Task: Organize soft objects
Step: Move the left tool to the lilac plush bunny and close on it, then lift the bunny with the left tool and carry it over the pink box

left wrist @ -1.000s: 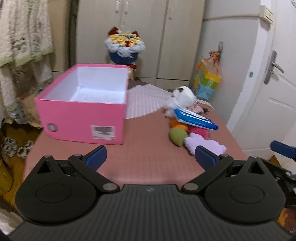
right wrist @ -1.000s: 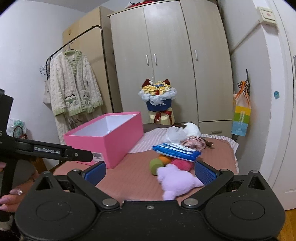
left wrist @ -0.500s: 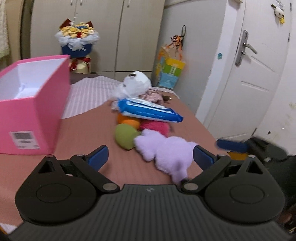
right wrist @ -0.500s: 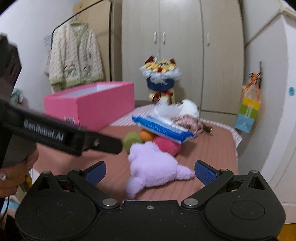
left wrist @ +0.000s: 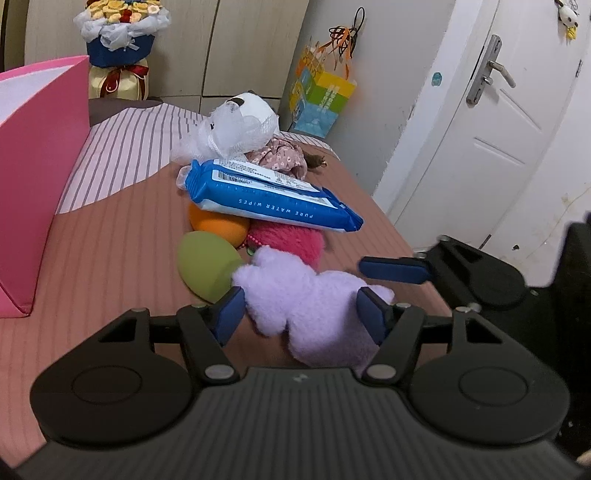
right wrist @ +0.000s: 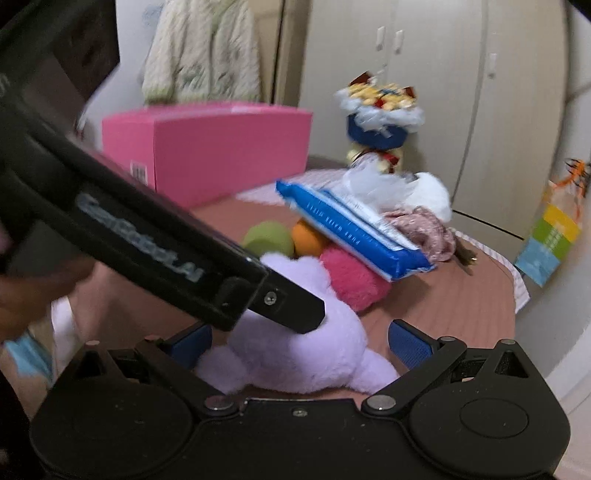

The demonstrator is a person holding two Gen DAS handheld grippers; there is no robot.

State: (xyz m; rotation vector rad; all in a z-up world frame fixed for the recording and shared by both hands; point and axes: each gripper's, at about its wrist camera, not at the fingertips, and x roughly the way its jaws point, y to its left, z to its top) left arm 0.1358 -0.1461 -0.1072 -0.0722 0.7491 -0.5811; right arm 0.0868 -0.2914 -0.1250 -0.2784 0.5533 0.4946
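A purple plush toy (left wrist: pixel 306 302) lies at the near end of a pile on the brown table; it also shows in the right wrist view (right wrist: pixel 306 350). My left gripper (left wrist: pixel 301 314) is open, with its blue pads on either side of the plush. My right gripper (right wrist: pixel 299 343) is open too and straddles the same plush from the other side. Behind the plush lie a green ball (left wrist: pixel 207 264), an orange ball (left wrist: pixel 218 225), a pink plush (left wrist: pixel 288 236), a blue wipes pack (left wrist: pixel 269 201) and a white plush (left wrist: pixel 236 129). An open pink box (left wrist: pixel 37 177) stands at the left.
A flower bouquet (left wrist: pixel 120 33) stands behind the table, in front of the wardrobe. A colourful bag (left wrist: pixel 319 99) hangs on the wall at the right, beside a white door (left wrist: pixel 491 122). A cardigan (right wrist: pixel 201 51) hangs at the back left. The left gripper's body crosses the right wrist view.
Both grippers have swung from the pink box towards the pile and come in low around the purple plush. The left gripper's jaws have narrowed around it.
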